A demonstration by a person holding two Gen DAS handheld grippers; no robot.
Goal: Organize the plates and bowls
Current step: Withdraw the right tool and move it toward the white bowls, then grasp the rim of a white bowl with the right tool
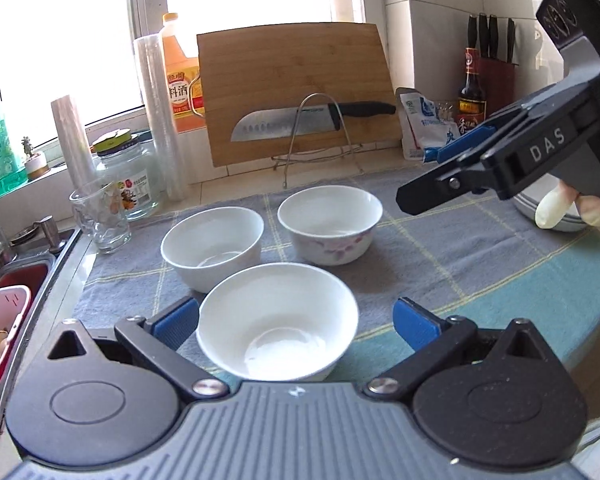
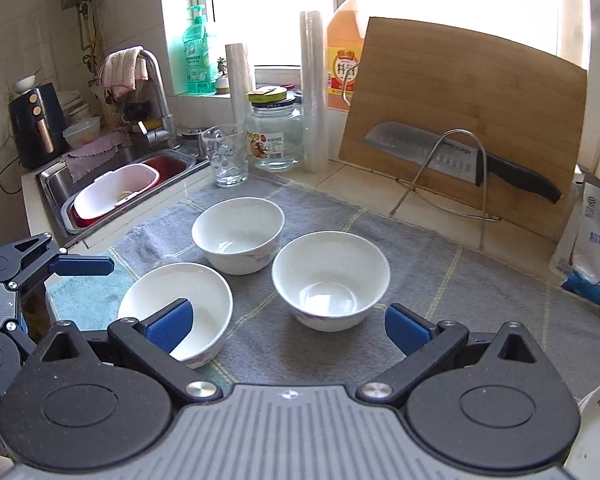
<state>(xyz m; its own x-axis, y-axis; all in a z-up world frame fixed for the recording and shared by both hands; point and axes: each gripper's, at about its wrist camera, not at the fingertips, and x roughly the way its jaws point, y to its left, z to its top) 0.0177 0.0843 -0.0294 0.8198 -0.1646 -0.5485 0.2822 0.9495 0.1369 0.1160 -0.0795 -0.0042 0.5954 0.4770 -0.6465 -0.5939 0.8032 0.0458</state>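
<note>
Left claw [image 1: 296, 320] hangs spread around the near bowl [image 1: 277, 320], right claw [image 2: 288, 326] spread with the flowered bowl [image 2: 331, 280] just ahead; closing off-centre on a slick rim could tip either into the third bowl [image 2: 238, 234].

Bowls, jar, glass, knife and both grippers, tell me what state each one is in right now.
nearest bowl: upright, empty, between the open left fingers.
plain bowl: upright, empty.
flowered bowl: upright, empty.
glass: upright, empty.
jar: lid on.
knife: resting on the wire rack.
left gripper: open.
right gripper: open, holding nothing.
</note>
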